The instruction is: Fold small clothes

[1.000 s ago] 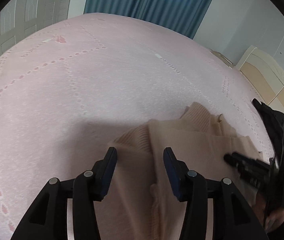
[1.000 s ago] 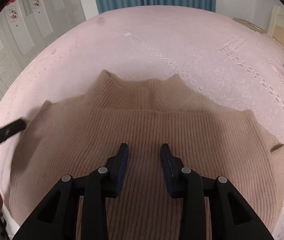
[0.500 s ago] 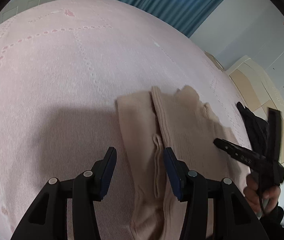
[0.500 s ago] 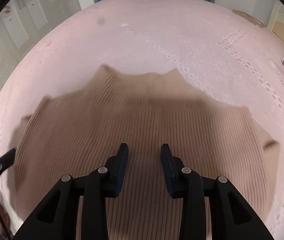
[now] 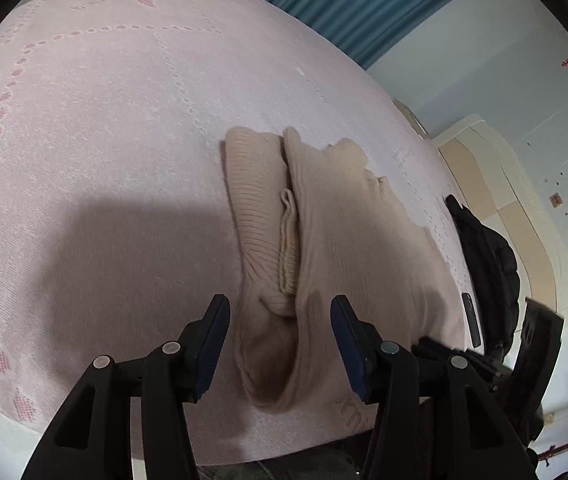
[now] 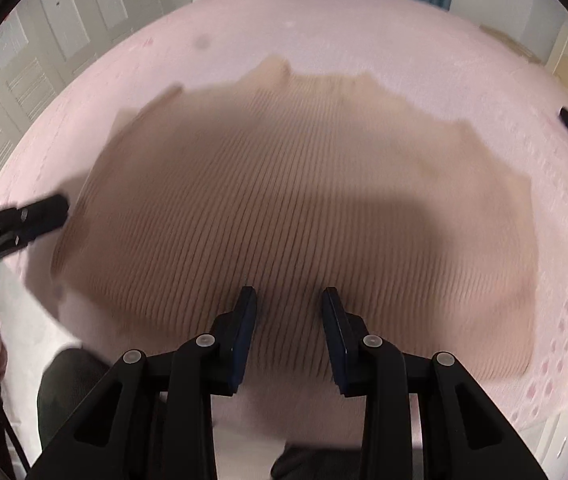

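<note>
A tan ribbed sweater [image 5: 348,232] lies flat on a pink bedspread [image 5: 104,128], close to the bed's near edge, as two handheld grippers hover above it. In the left wrist view the garment runs from 6 o'clock, by the fingers, up to its collar near 12, with one sleeve [image 5: 256,208] doubled along its left side. That line looks to be the long axis, though the fisheye bends it. In the right wrist view, blurred by motion, the ribs run the same way, toward the collar at 12 o'clock.

The left gripper [image 5: 280,336] has just been widening its jaws; they stand spread over the sleeve's lower end, pinching nothing. The right gripper [image 6: 288,332] stands part-open above the hem, its pads clear of the cloth as far as the blur allows.

The step in hand appears to be taking hold for a fold. It would go best with the left jaws dropped squarely over the sleeve fold, catching both layers, and the right biting the hem edge, so the knit lifts evenly without stretching.
</note>
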